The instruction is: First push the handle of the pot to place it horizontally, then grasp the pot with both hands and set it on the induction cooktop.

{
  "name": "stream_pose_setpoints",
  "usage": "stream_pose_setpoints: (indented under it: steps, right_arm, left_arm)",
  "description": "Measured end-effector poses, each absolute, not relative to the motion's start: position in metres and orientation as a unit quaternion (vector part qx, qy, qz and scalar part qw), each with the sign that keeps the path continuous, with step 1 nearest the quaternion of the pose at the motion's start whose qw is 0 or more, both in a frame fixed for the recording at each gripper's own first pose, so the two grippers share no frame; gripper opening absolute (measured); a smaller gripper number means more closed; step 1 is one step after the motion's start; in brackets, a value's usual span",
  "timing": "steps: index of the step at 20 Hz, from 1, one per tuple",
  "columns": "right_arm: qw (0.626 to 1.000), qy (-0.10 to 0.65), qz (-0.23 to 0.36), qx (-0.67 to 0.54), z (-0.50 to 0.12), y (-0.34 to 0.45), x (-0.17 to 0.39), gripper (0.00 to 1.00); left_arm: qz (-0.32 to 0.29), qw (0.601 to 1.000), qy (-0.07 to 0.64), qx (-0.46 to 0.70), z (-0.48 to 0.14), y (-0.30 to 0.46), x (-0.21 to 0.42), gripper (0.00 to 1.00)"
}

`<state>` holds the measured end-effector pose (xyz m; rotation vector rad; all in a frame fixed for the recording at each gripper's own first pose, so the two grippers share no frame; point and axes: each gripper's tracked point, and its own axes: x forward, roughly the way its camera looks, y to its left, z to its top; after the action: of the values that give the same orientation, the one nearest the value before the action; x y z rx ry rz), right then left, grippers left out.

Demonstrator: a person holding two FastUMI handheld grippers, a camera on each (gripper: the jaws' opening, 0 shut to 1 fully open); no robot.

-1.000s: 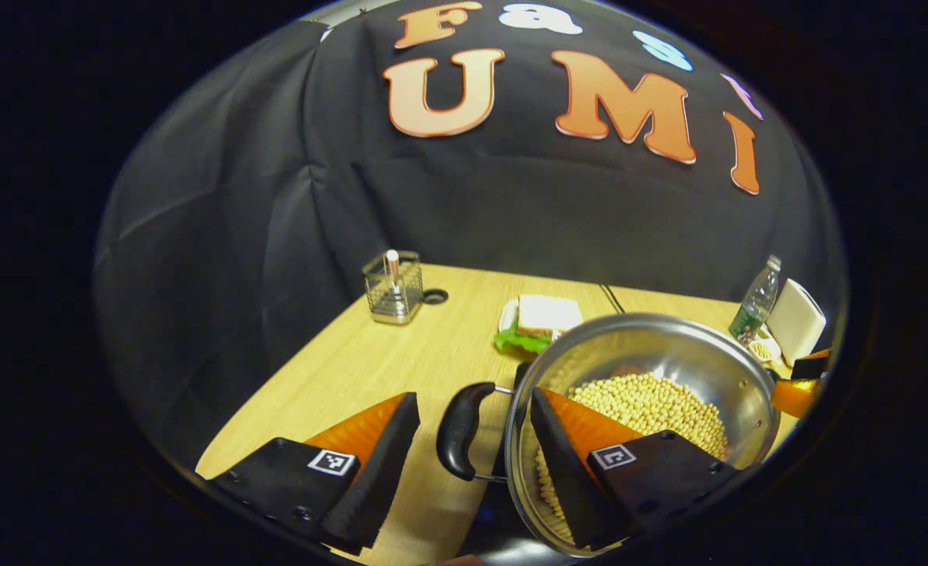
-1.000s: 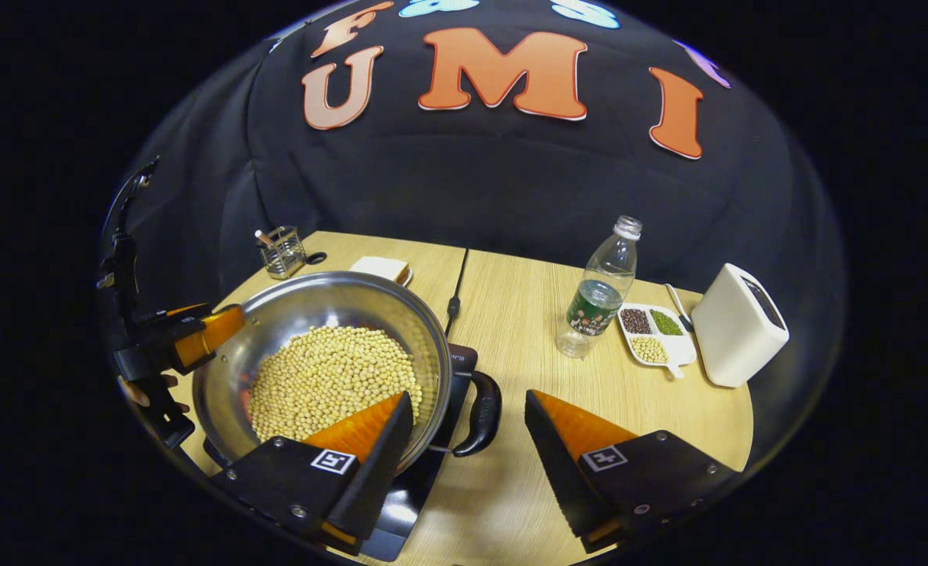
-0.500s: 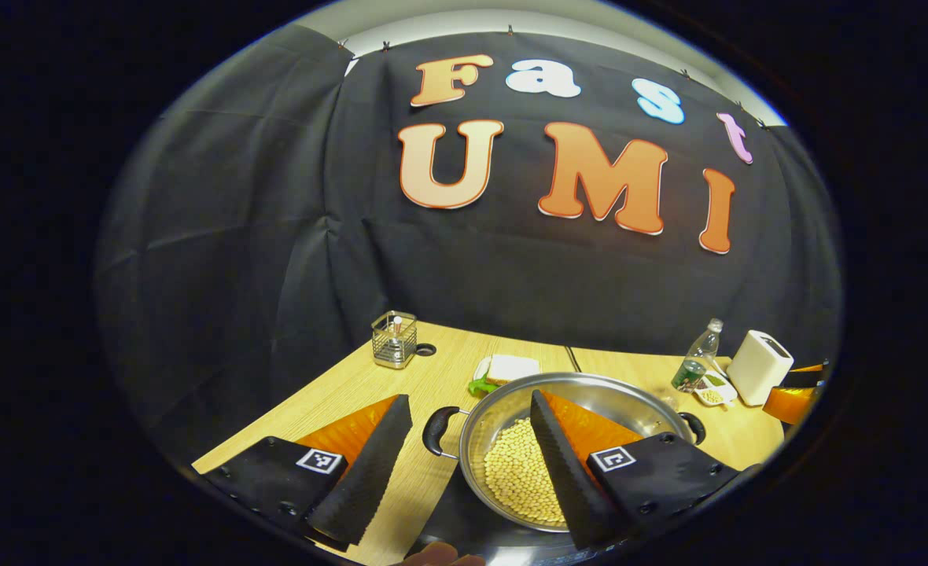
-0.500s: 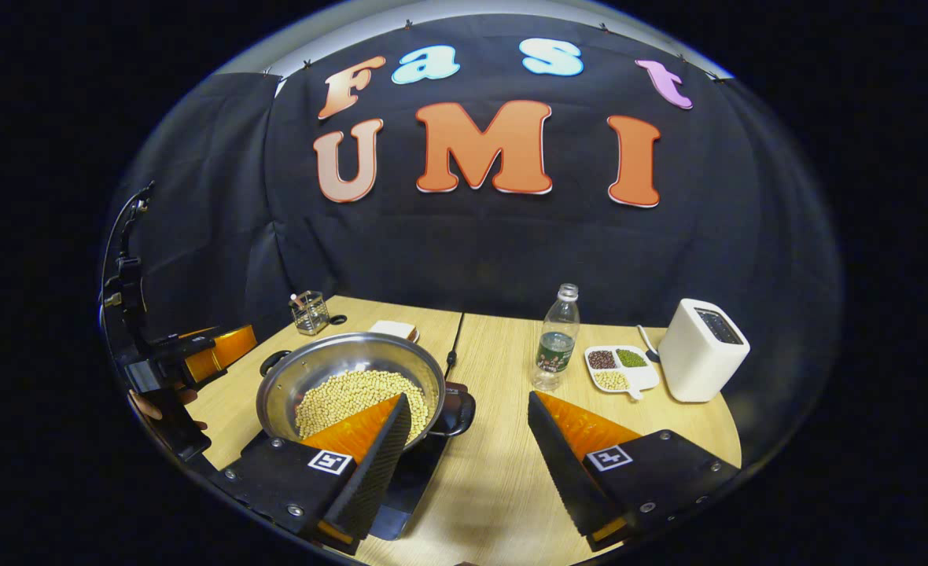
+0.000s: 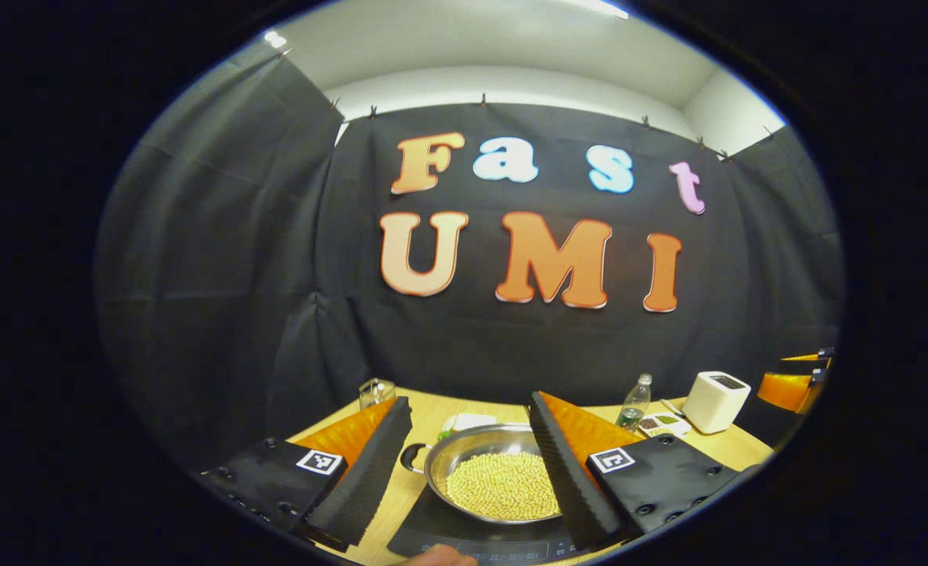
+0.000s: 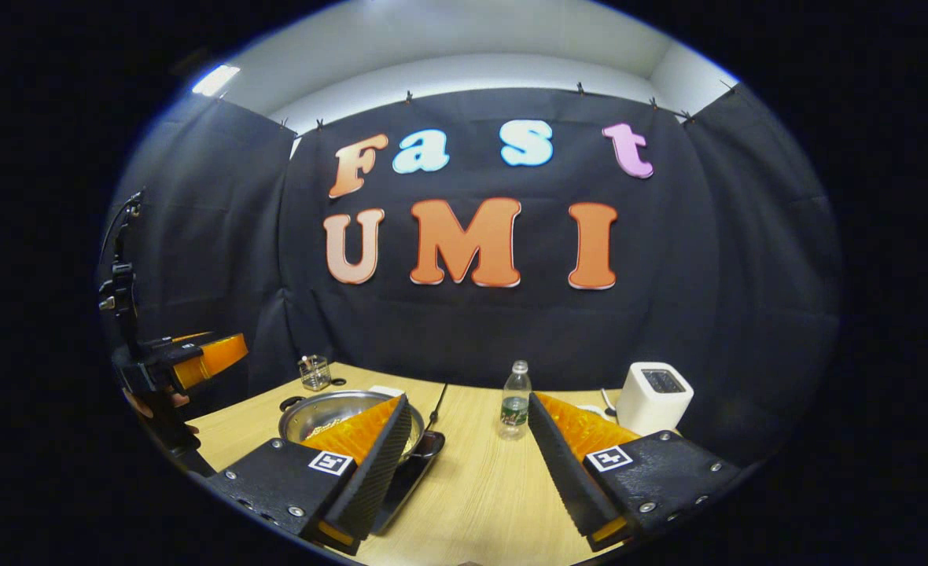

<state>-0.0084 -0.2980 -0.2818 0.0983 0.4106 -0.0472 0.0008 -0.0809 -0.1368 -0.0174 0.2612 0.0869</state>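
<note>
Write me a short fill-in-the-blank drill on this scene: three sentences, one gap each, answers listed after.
1. The round steel pot sits on the flat black ______.
2. The pot is filled with pale yellow ______.
3. On the wooden table, the clear plastic bottle stands upright to the left of the white boxy ______.

Missing words: induction cooktop; beans; toaster

Silver steel pot (image 5: pixel 464 452) with pale yellow beans (image 5: pixel 499 495), on black glossy induction cooktop (image 5: pixel 440 528). Light wood-grain bench (image 6: pixel 480 487). White toaster (image 6: pixel 653 397) right of clear, green-labelled bottle (image 6: pixel 515 401).
</note>
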Motion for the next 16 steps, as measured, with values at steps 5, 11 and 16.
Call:
stream_pose_setpoints:
  steps: [5, 11, 16]
  right_arm:
    - [0.993, 0.105, -0.039, 0.021, -0.217, -0.326, -0.025, 0.87]
    - [0.997, 0.027, -0.066, -0.013, -0.171, -0.354, -0.04, 0.97]
    - [0.996, 0.033, -0.082, 0.011, -0.186, -0.374, -0.034, 0.97]
  left_arm:
    - [0.027, 0.999, 0.038, 0.009, -0.061, -0.112, -0.027, 0.99]
    - [0.009, 1.0, -0.014, -0.004, -0.018, -0.134, -0.044, 0.99]
    - [0.008, 0.998, -0.058, -0.008, 0.009, -0.136, -0.055, 0.99]
